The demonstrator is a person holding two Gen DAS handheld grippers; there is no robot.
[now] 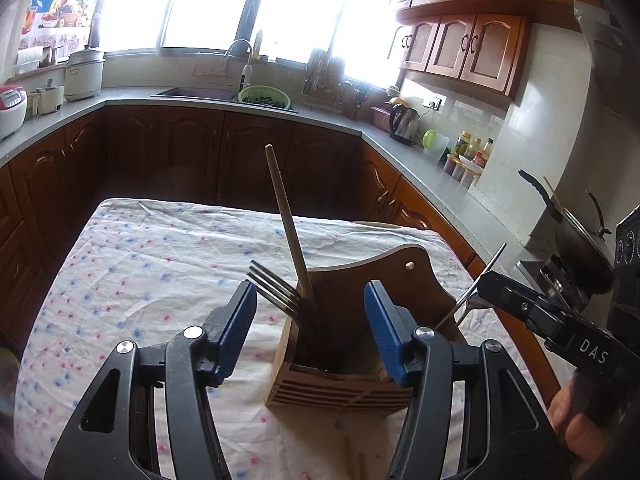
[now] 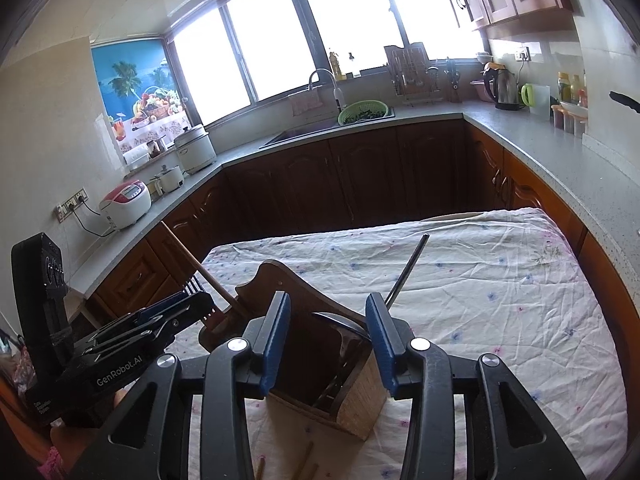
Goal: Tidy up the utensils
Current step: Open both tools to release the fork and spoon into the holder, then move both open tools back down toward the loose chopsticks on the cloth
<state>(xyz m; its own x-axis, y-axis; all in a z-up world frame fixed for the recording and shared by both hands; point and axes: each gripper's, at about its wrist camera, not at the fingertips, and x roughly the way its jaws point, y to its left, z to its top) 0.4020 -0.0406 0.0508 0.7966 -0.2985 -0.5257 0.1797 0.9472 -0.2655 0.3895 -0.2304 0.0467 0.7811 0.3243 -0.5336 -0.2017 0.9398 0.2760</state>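
A wooden utensil holder (image 1: pixel 344 376) stands on the floral tablecloth (image 1: pixel 140 264); it also shows in the right wrist view (image 2: pixel 320 364). In it stand metal forks (image 1: pixel 276 288), a long wooden stick (image 1: pixel 288 224) and a metal spoon with its thin handle (image 2: pixel 406 272) leaning up and out. My left gripper (image 1: pixel 310 324) is open and empty, just above the holder's left side. My right gripper (image 2: pixel 328 340) is open and empty over the holder's right compartment; it shows from the side in the left wrist view (image 1: pixel 532 308). Wooden chopstick ends (image 2: pixel 304 460) lie on the cloth near the holder's front.
The table is ringed by a grey counter (image 1: pixel 280 108) with dark wood cabinets. On it are a sink with a green colander (image 1: pixel 264 96), a kettle (image 1: pixel 404 122), rice cookers (image 2: pixel 126 204) and bottles (image 1: pixel 472 152). A wok (image 1: pixel 580 248) sits on a stove at right.
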